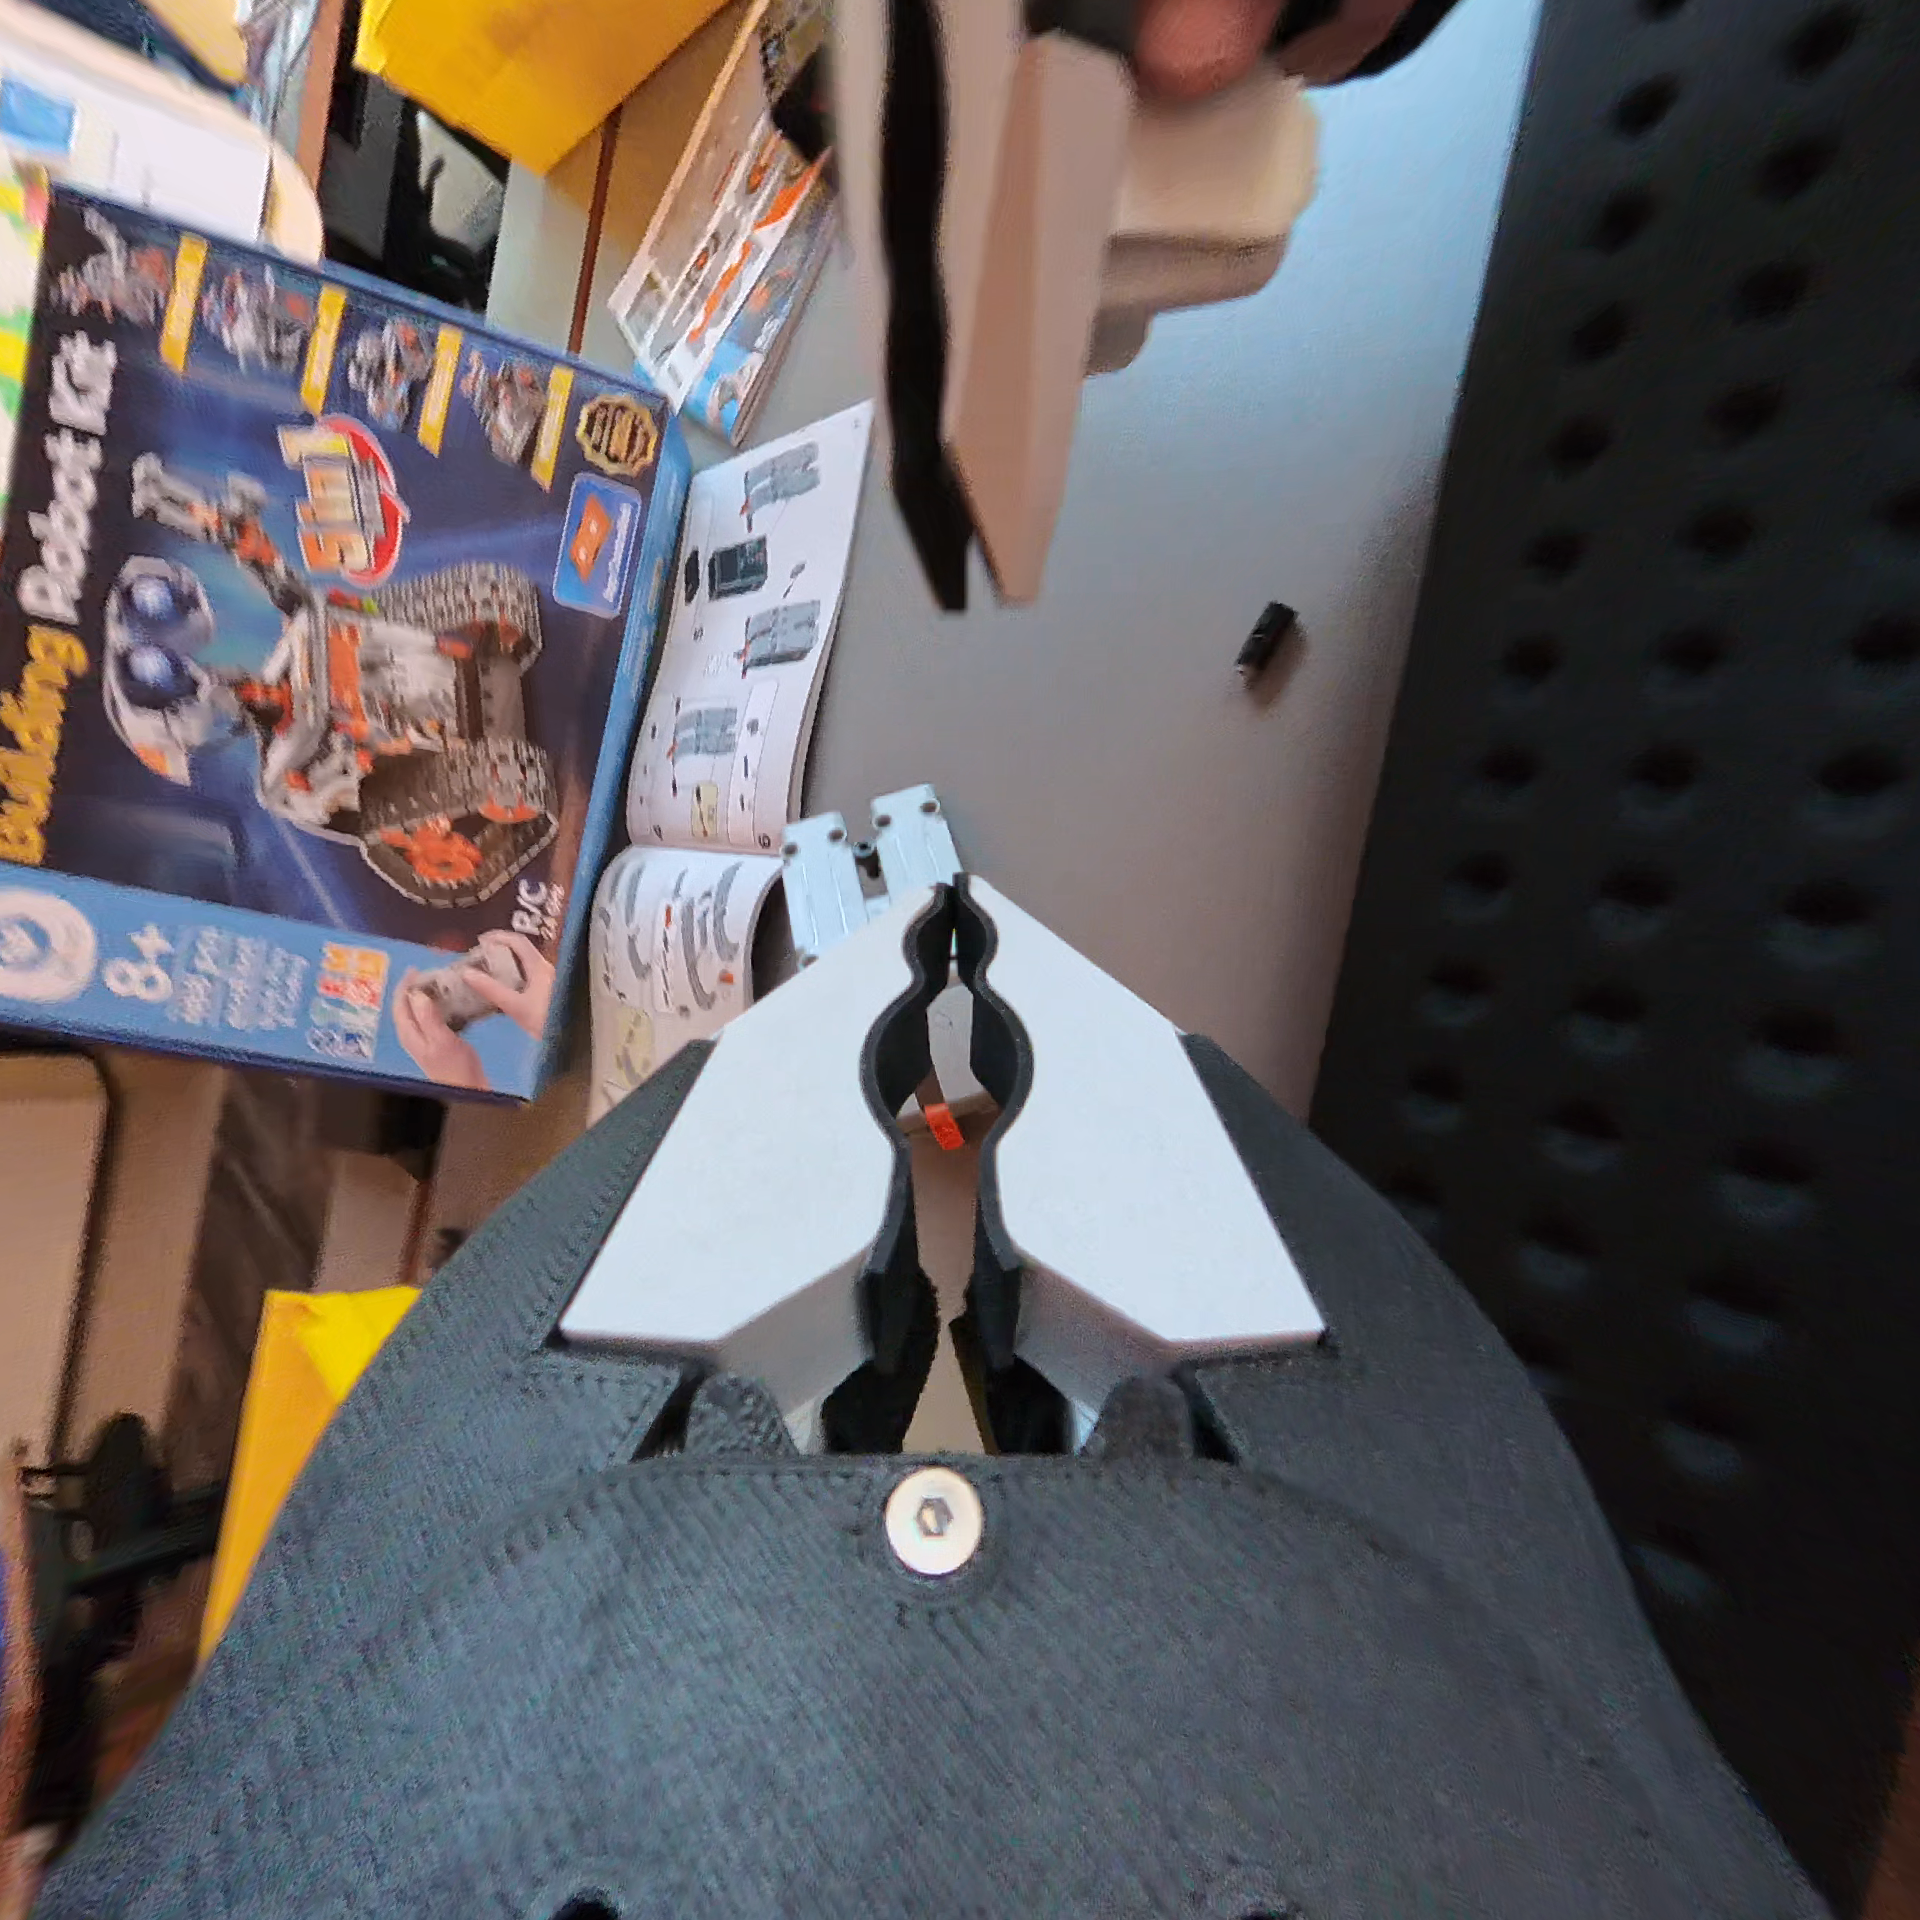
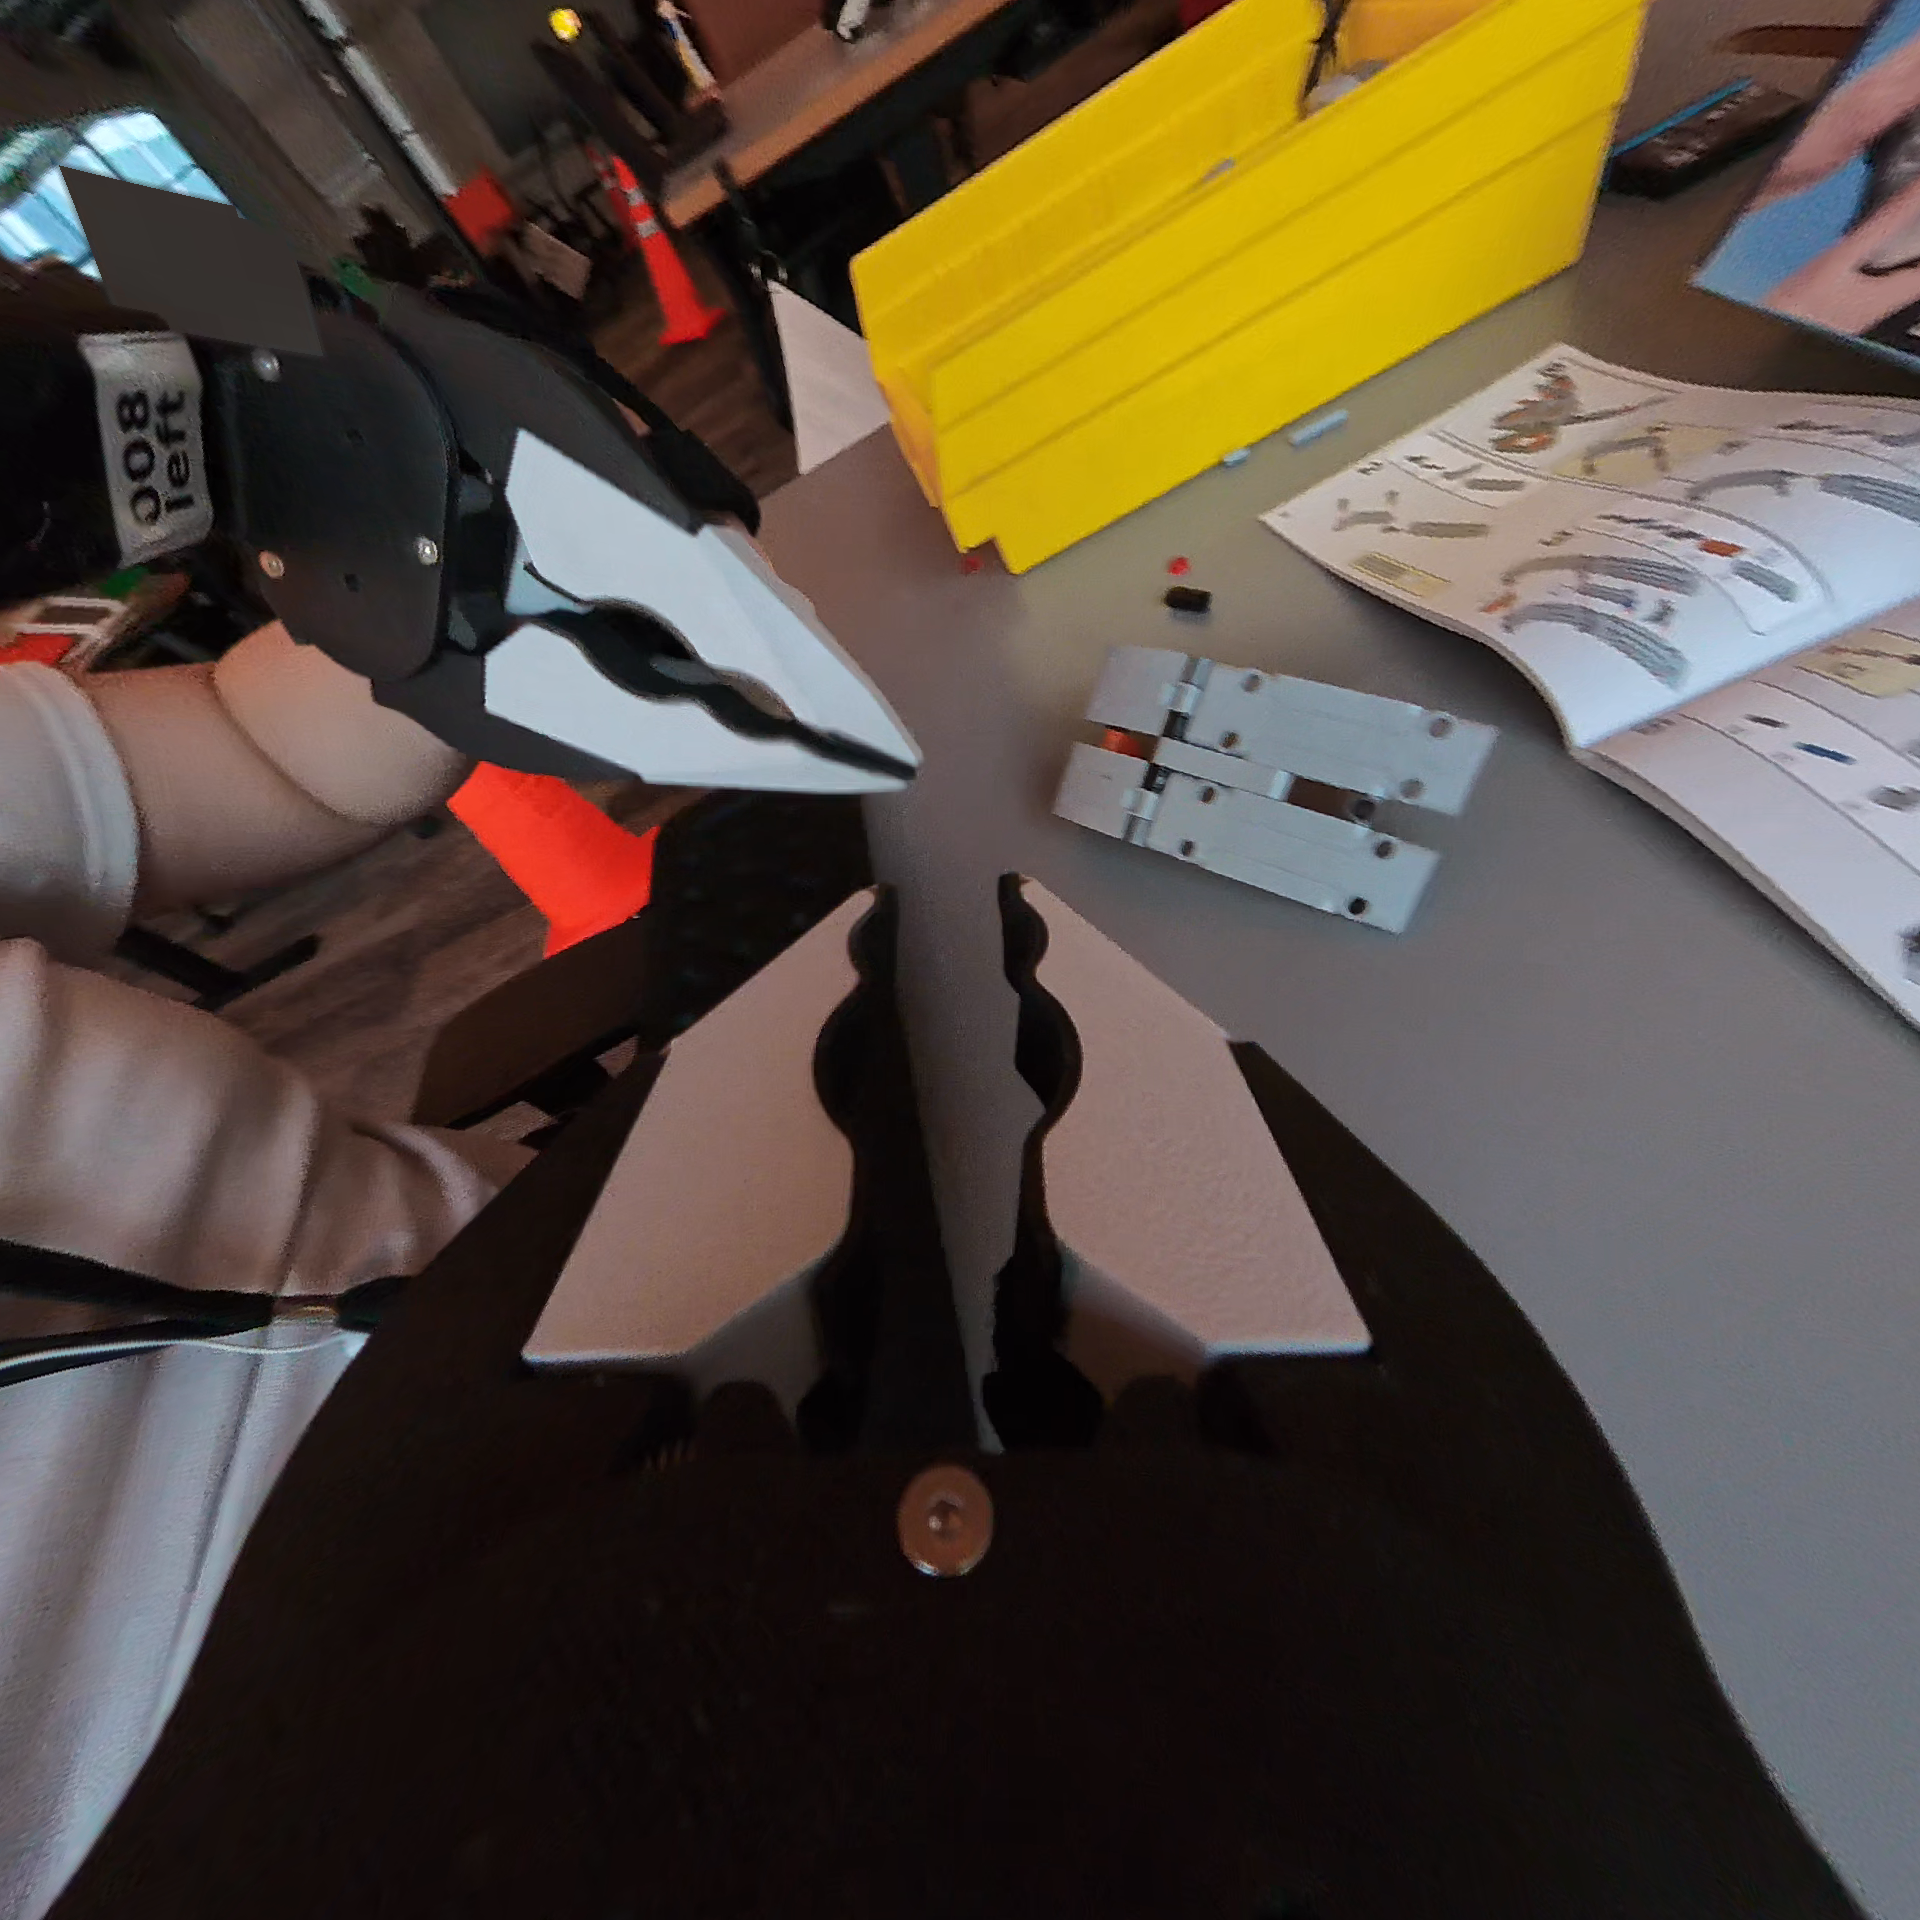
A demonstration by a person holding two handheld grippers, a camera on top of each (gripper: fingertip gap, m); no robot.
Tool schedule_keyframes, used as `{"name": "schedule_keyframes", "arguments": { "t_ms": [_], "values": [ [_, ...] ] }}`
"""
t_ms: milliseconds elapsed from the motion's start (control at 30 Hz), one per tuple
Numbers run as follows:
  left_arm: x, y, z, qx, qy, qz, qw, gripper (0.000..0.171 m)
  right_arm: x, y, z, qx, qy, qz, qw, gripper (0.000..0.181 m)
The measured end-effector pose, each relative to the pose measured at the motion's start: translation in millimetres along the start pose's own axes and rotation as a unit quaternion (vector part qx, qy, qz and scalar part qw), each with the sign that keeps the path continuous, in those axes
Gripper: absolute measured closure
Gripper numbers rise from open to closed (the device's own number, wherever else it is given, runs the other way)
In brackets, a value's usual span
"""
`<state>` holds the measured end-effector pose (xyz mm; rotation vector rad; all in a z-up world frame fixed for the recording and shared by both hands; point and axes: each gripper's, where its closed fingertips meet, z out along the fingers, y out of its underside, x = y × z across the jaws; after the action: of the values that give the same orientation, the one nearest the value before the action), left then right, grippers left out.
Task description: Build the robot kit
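My left gripper (image 1: pixel 954 896) is shut with nothing seen between its tips. It points at a grey brick assembly (image 1: pixel 873 857) lying flat on the grey table (image 1: pixel 1122 675). In the right wrist view the left gripper (image 2: pixel 902 764) hovers at the table's near-left edge, left of the assembly (image 2: pixel 1278 779). My right gripper (image 2: pixel 945 896) is open by a narrow gap and empty, above the table just short of the assembly. It also shows blurred at the top of the left wrist view (image 1: pixel 966 416). A small black piece (image 2: pixel 1188 600) lies beyond the assembly.
A yellow bin (image 2: pixel 1247 281) stands at the back. An open instruction booklet (image 2: pixel 1662 582) lies to the right, and a blue kit box (image 1: pixel 312 644) stands beyond it. Tiny red pieces (image 2: pixel 1177 565) lie near the bin. A black perforated chair back (image 1: pixel 1683 727) and orange cones (image 2: pixel 566 852) are off the table. The gap from one gripper's tips to the other's is roughly 5 cm.
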<state>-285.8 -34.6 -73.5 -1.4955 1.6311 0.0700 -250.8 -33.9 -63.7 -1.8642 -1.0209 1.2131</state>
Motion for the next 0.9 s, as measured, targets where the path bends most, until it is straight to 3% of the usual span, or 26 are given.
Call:
{"name": "schedule_keyframes", "arguments": {
  "t_ms": [100, 167, 333, 467, 567, 667, 767, 900],
  "values": [
    [-18, 18, -8, 0.03, -0.01, -0.095, 0.995, 0.171, 20, 10, -12, 0.003, 0.041, -0.009, 0.999, 0.161],
    [-41, 30, -30, 0.063, -0.032, -0.167, 0.983, 0.171, 30, 16, -18, 0.011, 0.057, -0.013, 0.998, 0.162],
    [-107, 57, -126, 0.125, -0.132, -0.274, 0.945, 0.171, 39, 12, -22, 0.046, 0.055, -0.014, 0.997, 0.163],
    [-121, 82, -185, 0.118, -0.192, -0.304, 0.926, 0.171, 38, 11, -19, 0.04, 0.055, -0.025, 0.997, 0.163],
    [-93, 124, -205, 0.052, -0.187, -0.353, 0.915, 0.171, 34, 14, -18, 0.033, 0.061, -0.047, 0.996, 0.163],
    [-45, 194, -204, -0.031, -0.177, -0.448, 0.876, 0.159, 29, 15, -19, 0.038, 0.059, -0.051, 0.996, 0.163],
    [-6, 243, -185, -0.055, -0.154, -0.519, 0.839, 0.151, 28, 12, -17, 0.042, 0.054, -0.048, 0.996, 0.163],
    [13, 272, -157, -0.052, -0.129, -0.545, 0.827, 0.151, 26, 7, -14, 0.043, 0.053, -0.049, 0.996, 0.163]
  ]
}}
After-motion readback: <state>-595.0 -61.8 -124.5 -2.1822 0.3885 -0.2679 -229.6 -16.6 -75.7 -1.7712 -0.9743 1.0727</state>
